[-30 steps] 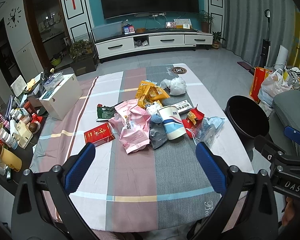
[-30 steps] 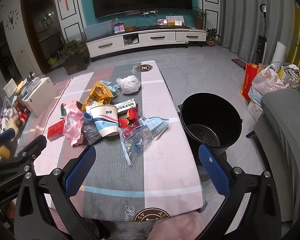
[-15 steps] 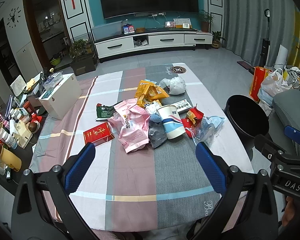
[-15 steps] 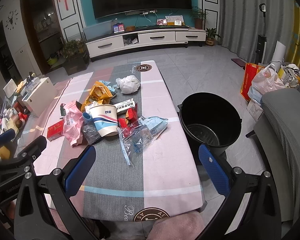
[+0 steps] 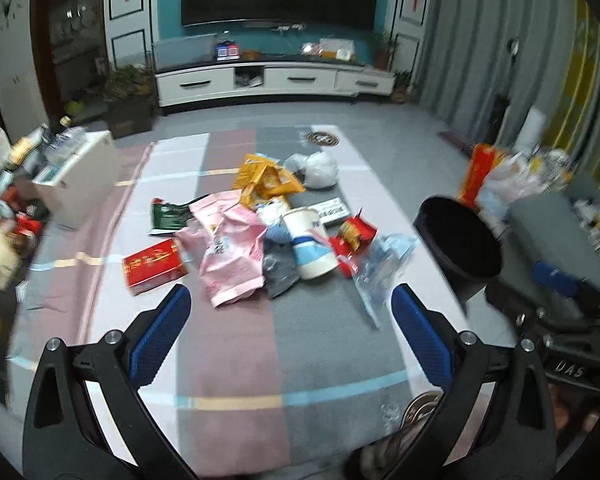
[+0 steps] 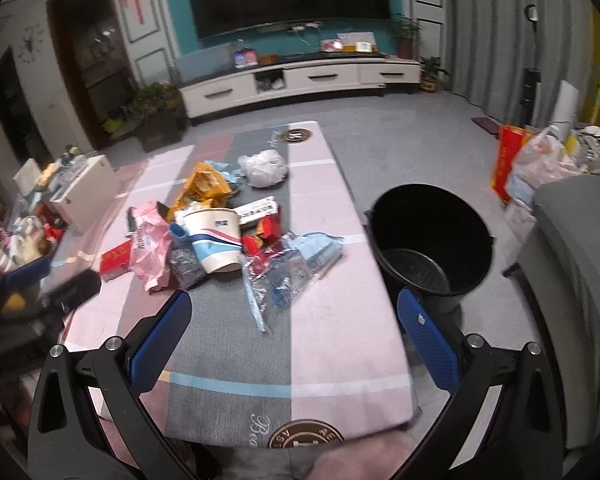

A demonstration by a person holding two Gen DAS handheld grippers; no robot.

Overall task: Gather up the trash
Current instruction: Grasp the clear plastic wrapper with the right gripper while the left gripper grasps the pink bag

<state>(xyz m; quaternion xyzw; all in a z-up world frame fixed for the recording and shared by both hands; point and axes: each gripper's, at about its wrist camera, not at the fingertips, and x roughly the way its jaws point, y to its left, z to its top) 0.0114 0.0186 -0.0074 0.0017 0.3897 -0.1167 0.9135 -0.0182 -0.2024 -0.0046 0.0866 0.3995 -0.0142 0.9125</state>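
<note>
Far left, a white rectangular box (image 5: 82, 176) is sitting beside the striped pink-and-grey tablecloth (image 5: 228, 344), clutter around it too blurred to identify. Left gripper (image 5: 288, 320) is hovering over the near end of the cloth, blue-padded jaws spread wide, gripping nothing. Trash pile is lying mid-table, ahead of both grippers: flat red rectangular carton (image 5: 154, 266) at the left edge, dark green foil wrapper (image 5: 168, 216) behind it, crumpled pink plastic bag (image 5: 230, 248) overlapping the middle, orange snack bag (image 5: 266, 182) farther back, white paper cup with blue and red stripes (image 5: 310, 242) lying on its side, grey foil pouch (image 5: 280, 270) touching the cup, red crinkled wrapper (image 5: 352, 238) just right of the cup, clear plastic zip bag (image 6: 290, 270) nearest the right gripper, knotted white plastic bag (image 6: 264, 168) at the far end. Right gripper (image 6: 294, 326) is hanging over the near right part of the table, jaws likewise apart and empty. Round black plastic bucket (image 6: 428, 240) is standing on the floor just beside the table's right edge; only a dark liner is showing inside. Farther right, bags (image 6: 540, 160) are piled near a grey sofa arm (image 6: 572, 248).
</note>
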